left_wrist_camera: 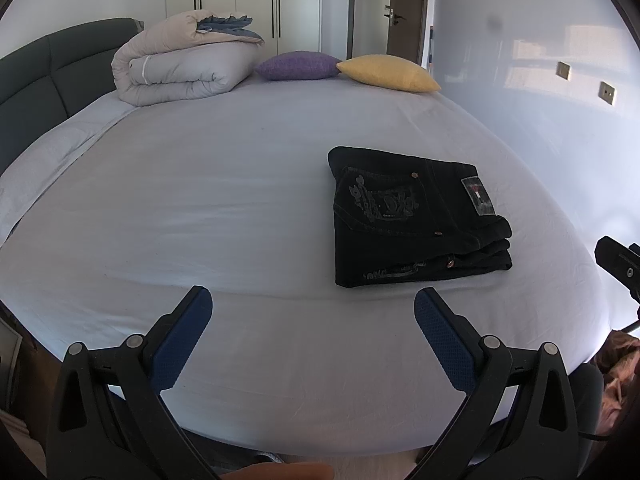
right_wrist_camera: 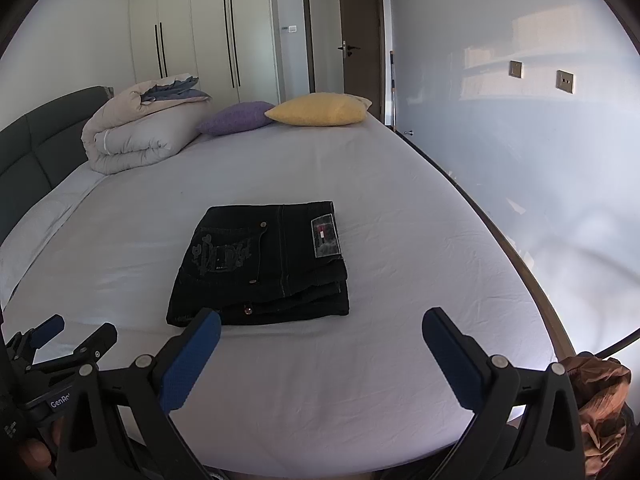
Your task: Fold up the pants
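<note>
Black jeans [left_wrist_camera: 416,216] [right_wrist_camera: 264,264] lie folded into a compact rectangle on the white bed sheet [left_wrist_camera: 224,208] [right_wrist_camera: 400,240], back pocket embroidery and waist patch facing up. My left gripper [left_wrist_camera: 313,300] hovers open over the near part of the bed, left of and in front of the jeans, holding nothing. My right gripper [right_wrist_camera: 321,322] is open too, just in front of the jeans' near edge, its left blue pad [right_wrist_camera: 192,364] overlapping the near left corner in the view. The left gripper [right_wrist_camera: 74,330] also shows at the right wrist view's lower left.
A rolled beige duvet [left_wrist_camera: 180,60] [right_wrist_camera: 140,132], a purple cushion [left_wrist_camera: 296,65] [right_wrist_camera: 236,118] and a yellow cushion [left_wrist_camera: 388,72] [right_wrist_camera: 320,109] sit at the far end by the dark headboard [left_wrist_camera: 44,76]. A wall runs along the bed's right side. Brown fabric [right_wrist_camera: 596,396] lies at lower right.
</note>
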`<state>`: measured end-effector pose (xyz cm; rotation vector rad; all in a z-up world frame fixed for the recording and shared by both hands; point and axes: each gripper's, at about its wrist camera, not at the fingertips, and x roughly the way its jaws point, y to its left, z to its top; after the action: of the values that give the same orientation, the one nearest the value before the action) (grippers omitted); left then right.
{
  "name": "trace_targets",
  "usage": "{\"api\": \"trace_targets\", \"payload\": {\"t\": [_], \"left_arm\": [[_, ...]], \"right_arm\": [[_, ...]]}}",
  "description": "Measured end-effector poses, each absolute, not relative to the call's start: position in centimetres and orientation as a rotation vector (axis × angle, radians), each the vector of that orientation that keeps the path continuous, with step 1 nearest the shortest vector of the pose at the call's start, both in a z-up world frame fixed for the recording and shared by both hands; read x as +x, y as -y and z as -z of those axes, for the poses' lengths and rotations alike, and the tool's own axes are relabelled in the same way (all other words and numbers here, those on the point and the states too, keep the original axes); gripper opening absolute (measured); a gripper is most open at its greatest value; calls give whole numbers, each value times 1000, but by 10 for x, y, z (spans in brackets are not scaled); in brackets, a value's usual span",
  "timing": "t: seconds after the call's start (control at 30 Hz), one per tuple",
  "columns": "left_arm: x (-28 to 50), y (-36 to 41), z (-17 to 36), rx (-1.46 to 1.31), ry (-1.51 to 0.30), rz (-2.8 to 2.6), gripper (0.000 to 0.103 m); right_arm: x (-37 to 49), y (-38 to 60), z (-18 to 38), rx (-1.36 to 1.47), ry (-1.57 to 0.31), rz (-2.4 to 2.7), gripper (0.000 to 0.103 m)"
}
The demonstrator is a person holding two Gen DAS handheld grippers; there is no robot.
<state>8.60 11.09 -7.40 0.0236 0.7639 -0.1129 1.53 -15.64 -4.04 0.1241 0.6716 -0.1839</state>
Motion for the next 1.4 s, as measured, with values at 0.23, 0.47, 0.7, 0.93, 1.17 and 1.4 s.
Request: {"api": "trace_targets", "payload": {"t": [0.23, 0.47, 0.7, 0.93, 1.17, 1.4], "left_arm": [[87, -111, 75, 23, -766, 112, 103], [87, -111, 77, 22, -766, 113, 103], [87, -111, 77, 21, -766, 113, 103], [86, -111, 77, 21, -766, 113, 103], [86, -111, 77, 21, -766, 113, 103], [86, -111, 77, 21, -767, 112, 103]], "right_arm": [[14, 152, 42, 124, -677, 181, 103], [15, 149, 44, 125, -680, 180, 103], [15, 149, 44, 127, -681, 181, 103], [14, 149, 44, 125, -680, 181, 103], [14, 148, 45, 126, -680, 181, 103], [14, 147, 44, 127, -680, 181, 103]]}}
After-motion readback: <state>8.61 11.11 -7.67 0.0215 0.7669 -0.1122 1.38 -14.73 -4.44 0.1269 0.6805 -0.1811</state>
